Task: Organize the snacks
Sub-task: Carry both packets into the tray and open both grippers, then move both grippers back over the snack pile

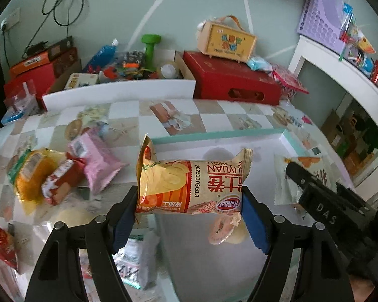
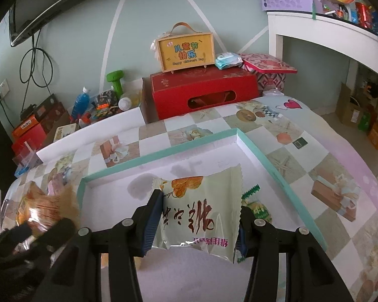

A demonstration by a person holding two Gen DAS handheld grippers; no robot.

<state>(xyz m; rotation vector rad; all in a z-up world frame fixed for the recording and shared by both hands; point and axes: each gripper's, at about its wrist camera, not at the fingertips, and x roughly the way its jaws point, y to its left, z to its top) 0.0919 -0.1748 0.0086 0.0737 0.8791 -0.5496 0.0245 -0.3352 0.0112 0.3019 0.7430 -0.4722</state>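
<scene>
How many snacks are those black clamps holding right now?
2. The left gripper holds an orange roll-cake packet; the right gripper holds a pale green pastry packet above the teal-rimmed tray. Other snacks lie loose on the table.

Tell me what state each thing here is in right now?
Left gripper: shut on the roll pack.
Roll pack: sealed, held crosswise above the tray.
Right gripper: shut on the white pack.
White pack: sealed, held over the tray.
Tray: open, nearly bare, stained.
Pink pack: sealed, lying on the table.
</scene>
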